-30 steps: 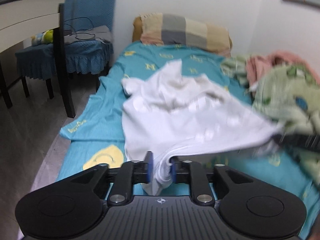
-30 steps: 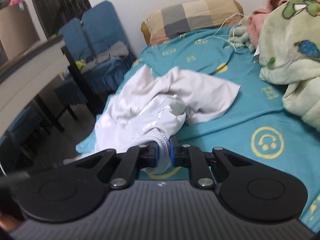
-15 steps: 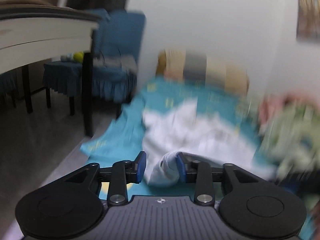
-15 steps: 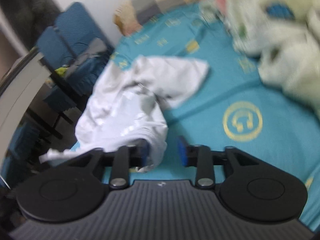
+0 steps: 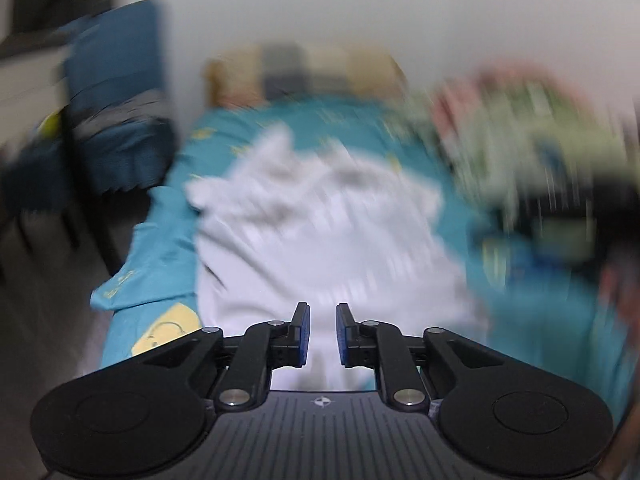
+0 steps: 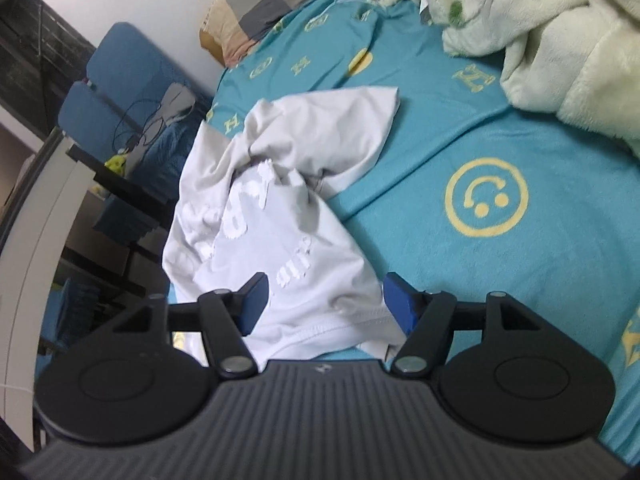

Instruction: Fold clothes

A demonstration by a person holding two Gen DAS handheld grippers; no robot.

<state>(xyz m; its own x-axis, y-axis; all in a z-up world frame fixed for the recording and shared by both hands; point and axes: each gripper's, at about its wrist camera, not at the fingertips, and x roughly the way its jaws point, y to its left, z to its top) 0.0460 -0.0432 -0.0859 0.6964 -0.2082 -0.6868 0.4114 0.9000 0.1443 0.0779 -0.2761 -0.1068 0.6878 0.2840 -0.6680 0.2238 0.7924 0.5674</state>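
A crumpled white T-shirt (image 6: 280,200) with white lettering lies on the teal bed sheet (image 6: 440,140) near the bed's left edge. My right gripper (image 6: 325,302) is wide open just above the shirt's hem, which lies loose between its blue pads (image 6: 254,300). In the blurred left wrist view the same shirt (image 5: 320,232) spreads out ahead. My left gripper (image 5: 322,334) hovers over the shirt's near edge. Its blue pads stand a narrow gap apart with no cloth bunched between them.
A cream and green fleece blanket (image 6: 560,40) is heaped at the right of the bed. A checked pillow (image 6: 272,0) lies at the head. Blue chairs (image 6: 120,80) and a white desk (image 6: 40,220) stand left of the bed, across a strip of floor.
Both grippers were shut on the shirt's edge a second ago and have let it go. The shirt has dropped onto the bed. The right jaws have opened wide; the left have narrowed again.
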